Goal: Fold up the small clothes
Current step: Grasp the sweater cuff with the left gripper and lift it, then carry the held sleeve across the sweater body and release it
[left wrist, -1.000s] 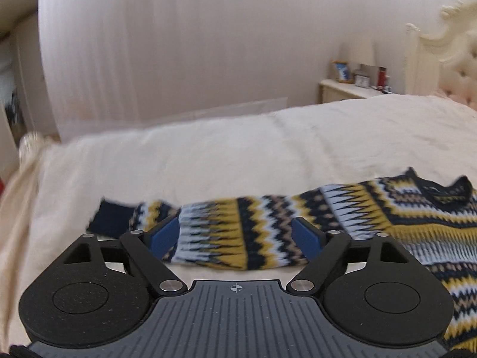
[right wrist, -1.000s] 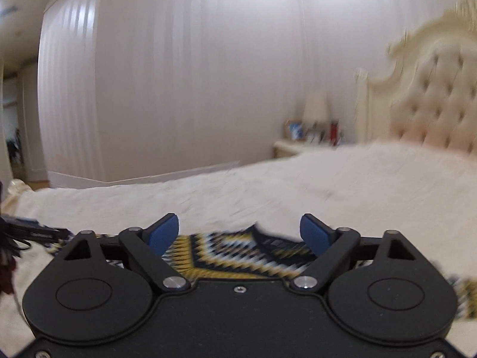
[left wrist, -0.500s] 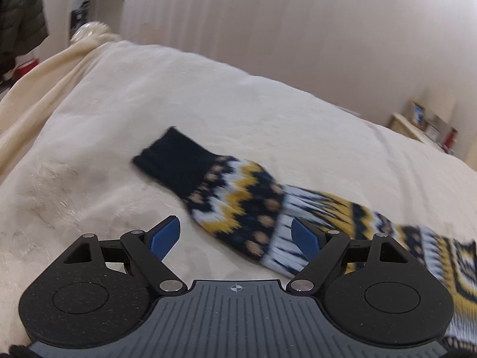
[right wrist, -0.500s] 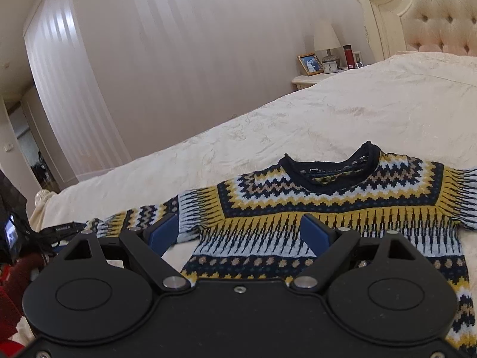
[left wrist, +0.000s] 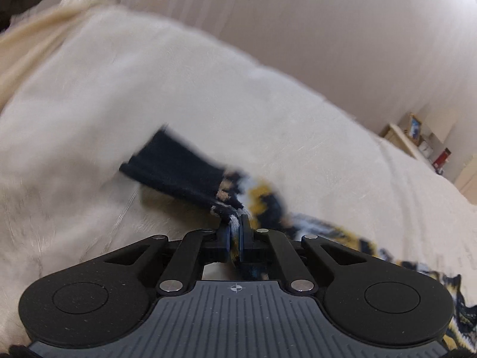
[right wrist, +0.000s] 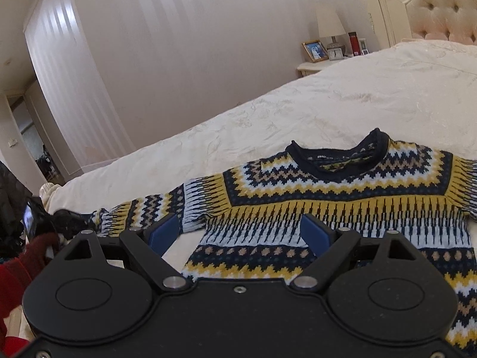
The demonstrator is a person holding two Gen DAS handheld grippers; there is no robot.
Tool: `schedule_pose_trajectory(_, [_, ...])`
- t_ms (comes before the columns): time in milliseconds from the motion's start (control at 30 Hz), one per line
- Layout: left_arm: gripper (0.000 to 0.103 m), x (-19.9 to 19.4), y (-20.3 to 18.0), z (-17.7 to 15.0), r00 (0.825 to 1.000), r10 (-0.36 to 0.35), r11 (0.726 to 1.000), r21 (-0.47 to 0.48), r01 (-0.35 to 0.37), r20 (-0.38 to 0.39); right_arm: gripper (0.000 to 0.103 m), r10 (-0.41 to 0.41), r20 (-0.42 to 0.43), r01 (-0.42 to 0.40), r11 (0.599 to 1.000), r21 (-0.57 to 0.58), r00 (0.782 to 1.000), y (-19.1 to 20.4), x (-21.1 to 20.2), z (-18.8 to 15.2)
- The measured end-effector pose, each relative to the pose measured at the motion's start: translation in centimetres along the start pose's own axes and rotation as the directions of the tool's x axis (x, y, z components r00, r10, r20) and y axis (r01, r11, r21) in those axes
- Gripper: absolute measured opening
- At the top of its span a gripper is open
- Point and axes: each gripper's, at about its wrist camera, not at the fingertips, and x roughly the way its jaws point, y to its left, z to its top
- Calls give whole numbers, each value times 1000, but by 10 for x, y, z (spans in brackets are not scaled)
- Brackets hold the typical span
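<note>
A small knitted sweater (right wrist: 342, 203) in navy, yellow and white zigzags lies flat on the cream bedspread (right wrist: 342, 101), neck towards the far side. Its left sleeve (left wrist: 262, 200) ends in a navy cuff (left wrist: 176, 167). My left gripper (left wrist: 235, 231) is shut on the sleeve's edge just behind the cuff, with knit pinched between the blue pads. My right gripper (right wrist: 240, 234) hangs open above the sweater's lower body, nothing between its fingers.
A tufted headboard (right wrist: 441, 9) stands at the far right. A bedside table (right wrist: 322, 67) carries a lamp, a photo frame, a clock and a red bottle. Dark and red clothes (right wrist: 18, 262) are piled at the bed's left edge. A doorway (right wrist: 32, 149) opens at left.
My left gripper moved left along the sleeve towards the cuff, dropped lower and went from open to shut on the sleeve. The right gripper tilted down over the sweater and stayed open.
</note>
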Motion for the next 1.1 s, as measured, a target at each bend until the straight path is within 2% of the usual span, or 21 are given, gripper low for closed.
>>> schedule_pose_trajectory(100, [5,-23,-28,14,999,-38,995,94,35,26,89,-19,-35,20,1000,24,999,-6,3,1])
schedule_pose_trajectory(233, [5,-55,-71,33,990,-127,974,196,111,68,89,-67,-69,69,997,40,995,-14,2,1])
schedule_pose_trajectory(400, [5,-90,-151,42,966,-246,919,338,204,85,89,-128,-93,137,986,95,987,-32,-9,3])
schedule_pose_trajectory(500, [5,-106,-205,34,943,-323,869,419,262,79,89,-145,-107,162,973,167,984,-50,-16,5])
schedule_pose_trajectory(667, [5,-115,-289,-2,901,-433,774,517,365,13,89,-165,-80,181,942,282,983,-82,-36,12])
schedule_pose_trajectory(767, [5,-109,-331,-32,875,-482,720,552,420,-38,89,-225,-34,224,929,294,974,-94,-52,17])
schedule_pose_trajectory(933, [5,-94,-379,-89,841,-522,665,551,505,-141,89,-329,35,303,901,311,944,-113,-79,24])
schedule_pose_trajectory(1033, [5,-89,-396,-118,822,-534,642,539,546,-198,89,-369,53,329,878,348,928,-127,-89,26])
schedule_pose_trajectory(1100, [5,-89,-406,-138,817,-530,630,540,559,-228,89,-377,56,330,864,380,924,-135,-93,26])
